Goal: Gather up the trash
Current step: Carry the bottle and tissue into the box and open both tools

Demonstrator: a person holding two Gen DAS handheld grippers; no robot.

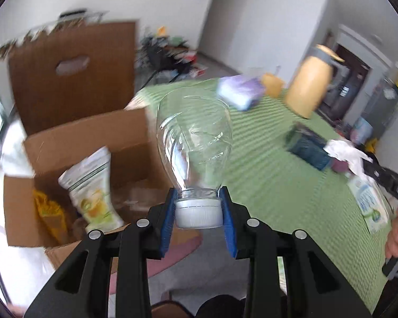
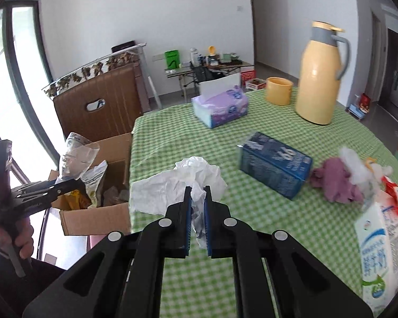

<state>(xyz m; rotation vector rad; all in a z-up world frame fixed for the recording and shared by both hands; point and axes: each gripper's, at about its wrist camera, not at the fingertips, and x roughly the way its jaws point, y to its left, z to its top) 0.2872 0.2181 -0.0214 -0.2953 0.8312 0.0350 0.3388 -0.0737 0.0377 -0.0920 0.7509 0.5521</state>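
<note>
My left gripper (image 1: pixel 198 201) is shut on the white cap of a clear crushed plastic bottle (image 1: pixel 196 137), which sticks out over the table edge toward an open cardboard box (image 1: pixel 87 132). From the right wrist view that same bottle (image 2: pixel 77 156) hangs above the box (image 2: pixel 111 212), with the left gripper (image 2: pixel 69 182) holding it. My right gripper (image 2: pixel 198 193) is shut on a crumpled white tissue (image 2: pixel 188 180) above the green checked table (image 2: pixel 252 225). A snack bag (image 1: pixel 92 185) and yellow wrappers lie inside the box.
On the table stand a yellow thermos jug (image 2: pixel 321 74), a yellow cup (image 2: pixel 278 90), a purple tissue box (image 2: pixel 220 106), a blue carton (image 2: pixel 276 164), a purple rag (image 2: pixel 337 182) and a white milk carton (image 2: pixel 379 251). A brown chair (image 2: pixel 98 100) stands behind the box.
</note>
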